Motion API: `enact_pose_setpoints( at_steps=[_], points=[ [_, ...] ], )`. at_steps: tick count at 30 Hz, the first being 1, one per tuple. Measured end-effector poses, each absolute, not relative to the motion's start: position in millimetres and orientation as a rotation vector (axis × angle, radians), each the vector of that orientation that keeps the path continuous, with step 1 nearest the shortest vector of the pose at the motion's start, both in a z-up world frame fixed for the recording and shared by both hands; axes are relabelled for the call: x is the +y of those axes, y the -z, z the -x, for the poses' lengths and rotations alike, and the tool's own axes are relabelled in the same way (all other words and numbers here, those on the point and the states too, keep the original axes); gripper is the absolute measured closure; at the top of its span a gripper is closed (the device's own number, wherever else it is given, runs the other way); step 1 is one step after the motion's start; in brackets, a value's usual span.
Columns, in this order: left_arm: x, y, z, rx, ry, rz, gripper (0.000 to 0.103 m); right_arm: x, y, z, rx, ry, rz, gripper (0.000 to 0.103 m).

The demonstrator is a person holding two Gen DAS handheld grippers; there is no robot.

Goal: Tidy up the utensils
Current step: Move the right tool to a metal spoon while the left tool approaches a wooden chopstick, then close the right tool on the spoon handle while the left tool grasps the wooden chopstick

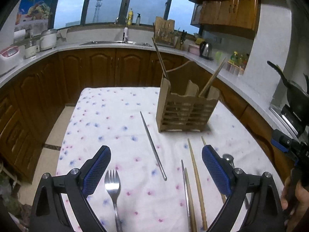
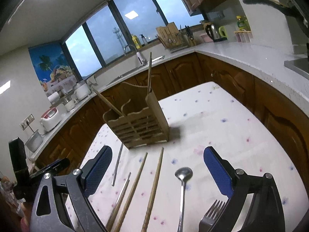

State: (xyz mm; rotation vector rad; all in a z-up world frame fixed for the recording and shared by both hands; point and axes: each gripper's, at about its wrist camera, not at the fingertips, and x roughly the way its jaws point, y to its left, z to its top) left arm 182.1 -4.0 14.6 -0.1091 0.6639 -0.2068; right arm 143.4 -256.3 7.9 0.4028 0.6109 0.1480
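A slatted wooden utensil holder (image 1: 185,110) (image 2: 139,125) stands on the flowered tablecloth (image 1: 108,119), with a dark chopstick (image 1: 160,58) and a wooden chopstick (image 1: 212,79) sticking out of it. In the left wrist view, my left gripper (image 1: 155,150) is open above the cloth, with a fork (image 1: 113,183), a metal chopstick (image 1: 152,145) and wooden chopsticks (image 1: 195,177) lying between its fingers. A spoon (image 1: 227,157) peeks from behind its right finger. My right gripper (image 2: 157,150) is open over wooden chopsticks (image 2: 156,176), a spoon (image 2: 182,174) and a fork (image 2: 214,210); it holds nothing.
Wooden cabinets and a pale countertop (image 1: 108,46) wrap around the table on three sides. A sink, a dish rack (image 1: 164,32), a kettle (image 1: 205,50) and a rice cooker (image 1: 48,38) stand on it. The other gripper's body (image 1: 283,143) and a hand (image 1: 289,193) show at the right edge.
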Motion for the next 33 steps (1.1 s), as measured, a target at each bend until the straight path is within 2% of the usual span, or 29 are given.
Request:
enact_pose_setpoints(
  at_steps=[13, 14, 18, 20, 23, 27, 31, 33],
  points=[
    [-32.0, -5.5, -205.6, 0.75, 0.23, 0.059, 0.008, -248.6, 21.3, -162.3, 0.718, -0.138, -0.343, 0.008],
    [-34.8, -3.9, -208.5, 0.761, 0.235, 0.053, 0.008, -248.8, 24.8, -164.6, 0.73, -0.137, -0.341, 0.012],
    [-48.4, 4.1, -225.5, 0.79, 0.247, 0.04, 0.009, -247.9, 41.7, -172.1, 0.805, -0.132, -0.325, 0.04],
    [-55.7, 7.8, -234.4, 0.803, 0.255, 0.031, 0.01, -247.3, 50.0, -174.7, 0.841, -0.128, -0.311, 0.049],
    [-72.7, 15.7, -250.9, 0.829, 0.278, -0.006, 0.012, -248.0, 61.3, -177.5, 0.891, -0.125, -0.293, 0.056],
    [-94.6, 30.6, -278.8, 0.883, 0.298, -0.063, 0.027, -248.7, 71.8, -180.5, 0.937, -0.122, -0.277, 0.064],
    [-112.3, 44.8, -304.4, 0.929, 0.3, -0.105, 0.033, -246.8, 81.6, -184.6, 0.976, -0.127, -0.258, 0.069],
    [-120.7, 52.8, -317.8, 0.948, 0.299, -0.124, 0.039, -244.8, 87.4, -187.5, 0.996, -0.129, -0.247, 0.076]
  ],
)
